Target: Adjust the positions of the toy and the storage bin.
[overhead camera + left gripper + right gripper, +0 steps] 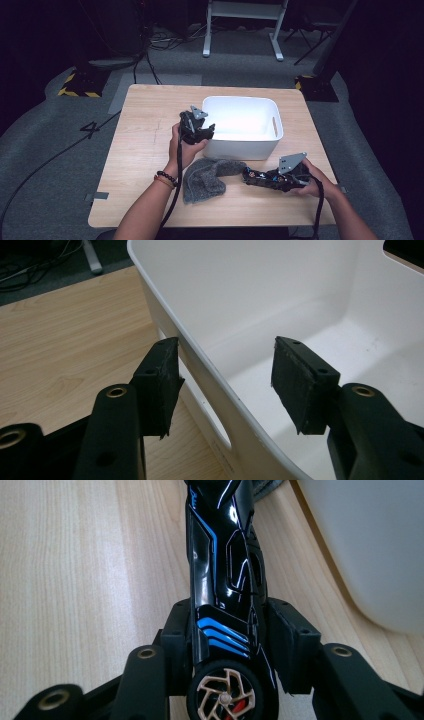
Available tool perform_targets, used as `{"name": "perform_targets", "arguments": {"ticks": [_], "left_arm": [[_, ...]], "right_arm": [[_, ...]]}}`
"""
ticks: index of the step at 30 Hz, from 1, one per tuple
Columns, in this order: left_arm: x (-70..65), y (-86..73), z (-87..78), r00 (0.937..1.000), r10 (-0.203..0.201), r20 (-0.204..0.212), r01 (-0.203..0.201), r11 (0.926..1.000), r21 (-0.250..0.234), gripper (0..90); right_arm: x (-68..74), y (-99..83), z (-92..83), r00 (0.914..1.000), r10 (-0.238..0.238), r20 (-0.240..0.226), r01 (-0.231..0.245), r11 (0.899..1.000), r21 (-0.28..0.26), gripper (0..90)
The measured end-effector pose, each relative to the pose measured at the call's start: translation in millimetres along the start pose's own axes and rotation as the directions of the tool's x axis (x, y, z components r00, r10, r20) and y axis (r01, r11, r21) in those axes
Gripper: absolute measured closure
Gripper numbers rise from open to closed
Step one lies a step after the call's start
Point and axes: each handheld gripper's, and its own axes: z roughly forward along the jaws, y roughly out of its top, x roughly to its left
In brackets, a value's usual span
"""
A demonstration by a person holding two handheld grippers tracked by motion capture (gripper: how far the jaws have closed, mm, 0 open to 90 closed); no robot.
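We grip the toy car [225, 605] in the right gripper [250, 176], not yet binned; left gripper [209, 131] straddles the white bin's [270, 107] wall, jaws apart.

Setting: looks to me like a lab or recording studio, not a home.
Surround: dark walls, grey floor [60, 165].
Floor at 10 o'clock: hazard-striped stand base [80, 82], loose cables [145, 55].
At 12 o'clock: white frame legs [242, 25].
Centre: lone wooden table [145, 125].
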Motion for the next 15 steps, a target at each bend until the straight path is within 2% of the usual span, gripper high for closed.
{"name": "perform_targets", "arguments": {"ticks": [7, 11, 15], "left_arm": [[-9.7, -4.2, -3.7, 0.9994, 0.018, 0.028, -0.018, 0.9996, -0.021, 46.9], [-13.3, -6.5, -6.8, 0.9992, 0.026, 0.03, -0.025, 0.9995, -0.021, 46.9], [-13.8, -9.6, -11.3, 0.9988, 0.029, 0.039, -0.028, 0.9993, -0.025, 46.7]], "right_arm": [[6.0, 0.2, -1.8, 0.9995, -0.024, -0.021, 0.024, 1.0, 0.009, 57.5], [10.4, 2.7, -2.1, 0.9995, -0.027, -0.014, 0.027, 1.0, 0.011, 56.9], [14.2, 9.8, -2.3, 0.9998, -0.018, -0.011, 0.017, 1.0, -0.019, 50.9]]}}
